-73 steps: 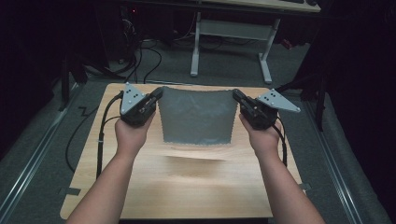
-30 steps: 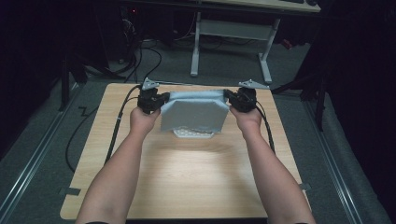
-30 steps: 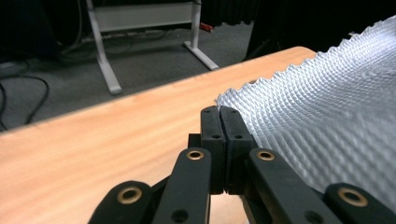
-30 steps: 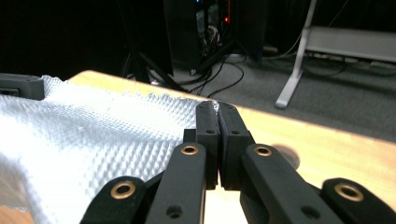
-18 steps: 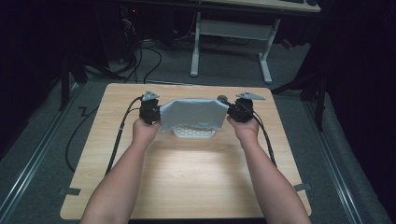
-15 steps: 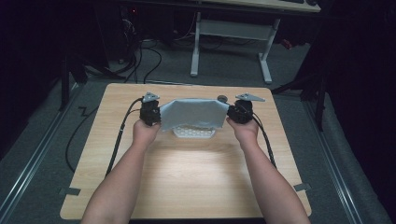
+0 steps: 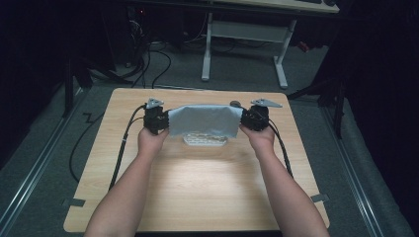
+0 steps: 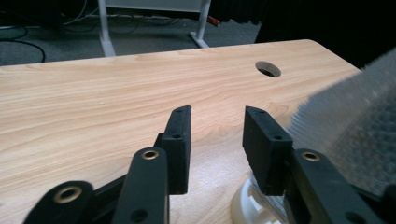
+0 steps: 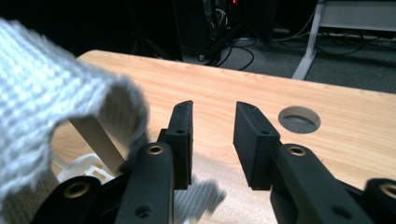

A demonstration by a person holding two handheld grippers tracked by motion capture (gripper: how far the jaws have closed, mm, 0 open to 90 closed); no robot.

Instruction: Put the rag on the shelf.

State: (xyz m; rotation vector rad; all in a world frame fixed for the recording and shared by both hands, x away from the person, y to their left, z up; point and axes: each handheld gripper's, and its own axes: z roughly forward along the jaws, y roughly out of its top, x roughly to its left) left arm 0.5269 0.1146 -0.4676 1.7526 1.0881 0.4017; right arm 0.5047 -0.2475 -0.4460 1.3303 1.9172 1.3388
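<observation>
At the far half of the wooden table (image 7: 197, 187), we see the left claw (image 7: 157, 118) with its jaws parted and nothing between them — the grey cloth (image 7: 205, 121) draped beside it over a white rack (image 7: 205, 140). At the cloth's other end, the right claw (image 7: 254, 118) stands parted too.
</observation>
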